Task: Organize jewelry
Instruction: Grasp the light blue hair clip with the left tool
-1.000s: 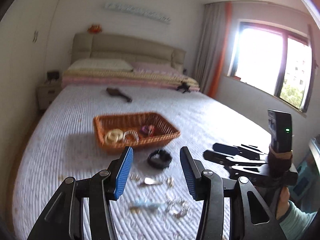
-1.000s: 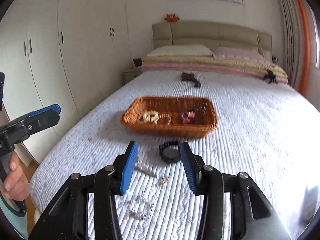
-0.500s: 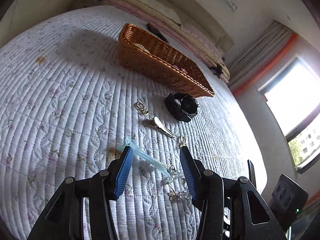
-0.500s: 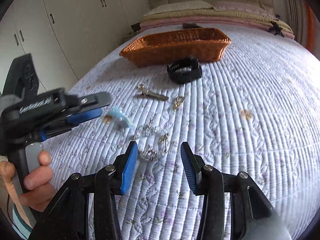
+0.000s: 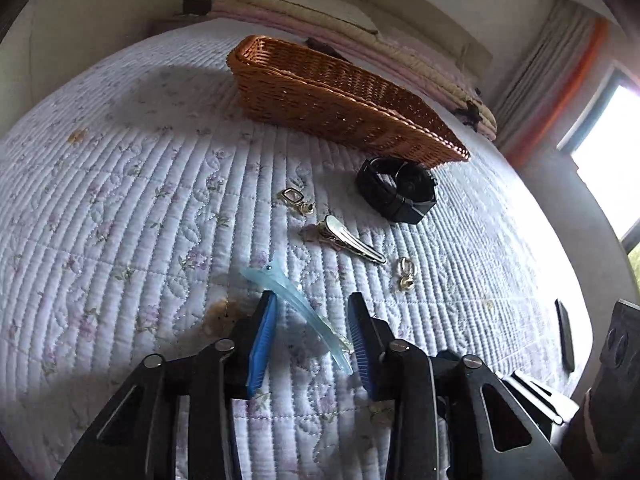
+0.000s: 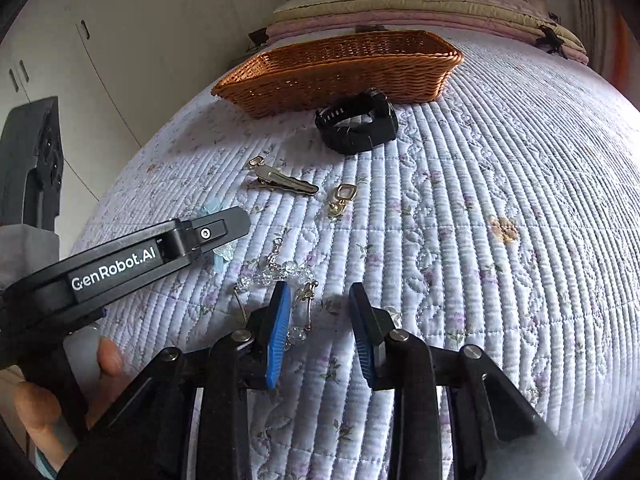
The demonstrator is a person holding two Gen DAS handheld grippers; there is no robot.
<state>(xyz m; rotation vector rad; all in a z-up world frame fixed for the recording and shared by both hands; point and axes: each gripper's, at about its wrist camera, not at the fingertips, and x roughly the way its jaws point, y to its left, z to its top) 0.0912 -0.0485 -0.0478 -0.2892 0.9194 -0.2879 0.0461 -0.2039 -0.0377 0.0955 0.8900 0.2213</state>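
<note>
Wicker basket (image 5: 344,100), brown, on the quilted bed (image 5: 120,208) toward the pillows. Black watch (image 5: 396,192) just beside its near wall. Silver hair clip (image 5: 352,240) and two small gold earrings (image 5: 296,200) loose on the quilt nearer the cameras. Pale blue hair clip (image 5: 296,304) between the jaws of the left hand-held gripper (image 5: 312,340), which are closing, pads not yet pressing. Crystal bead jewelry (image 6: 280,272) partly between the closing jaws of the right hand-held gripper (image 6: 320,336), not clamped.
</note>
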